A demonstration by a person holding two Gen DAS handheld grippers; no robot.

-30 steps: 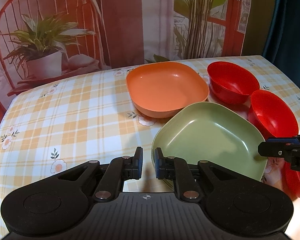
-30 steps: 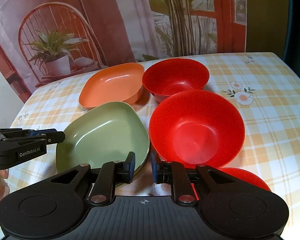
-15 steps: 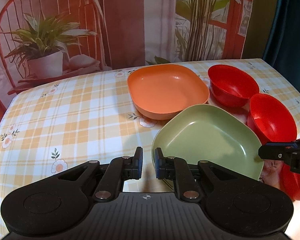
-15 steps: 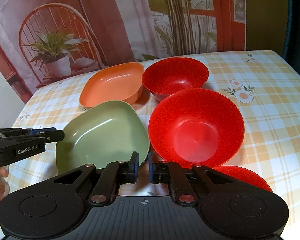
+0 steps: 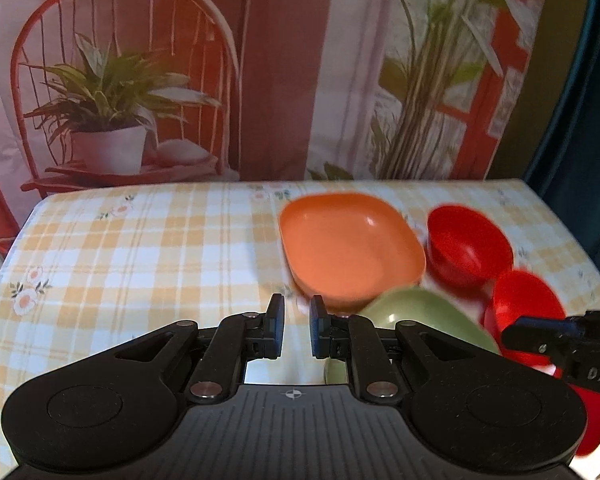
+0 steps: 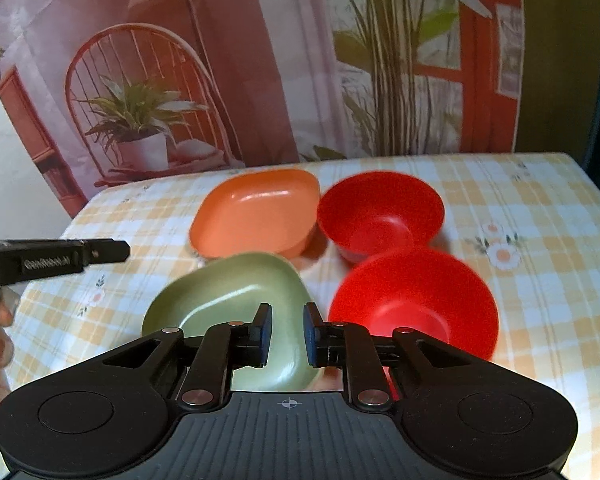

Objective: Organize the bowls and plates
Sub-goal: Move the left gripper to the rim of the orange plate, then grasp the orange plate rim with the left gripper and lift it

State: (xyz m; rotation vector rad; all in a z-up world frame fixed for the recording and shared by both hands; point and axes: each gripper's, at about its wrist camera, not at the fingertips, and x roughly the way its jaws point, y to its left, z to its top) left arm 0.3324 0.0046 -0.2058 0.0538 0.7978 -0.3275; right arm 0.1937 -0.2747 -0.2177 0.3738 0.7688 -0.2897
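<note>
The green plate is lying on the counter right past the right gripper, a bit to the left of its jaws. In the left view the green plate is peeking out just to the right of the left gripper. The orange plate is sitting farther out from the right jaws, touching or almost touching the green one. A red bowl is sitting just to the right of the right jaws. A second red bowl is sitting behind it, next to the orange plate. Low at the right edge of the left view, more red is showing, but it is too blurry to tell what it is.

The left jaws are standing narrow, nearly shut, with nothing between them. The right jaws are narrow too and are opening a little, with nothing between them.

The counter is wearing a yellow and white checked cloth with little flowers on it. Behind the counter a big picture curtain is hanging, showing a red chair, a plant in a white pot and tall green stems. A dark blue curtain is hanging at the far right.
</note>
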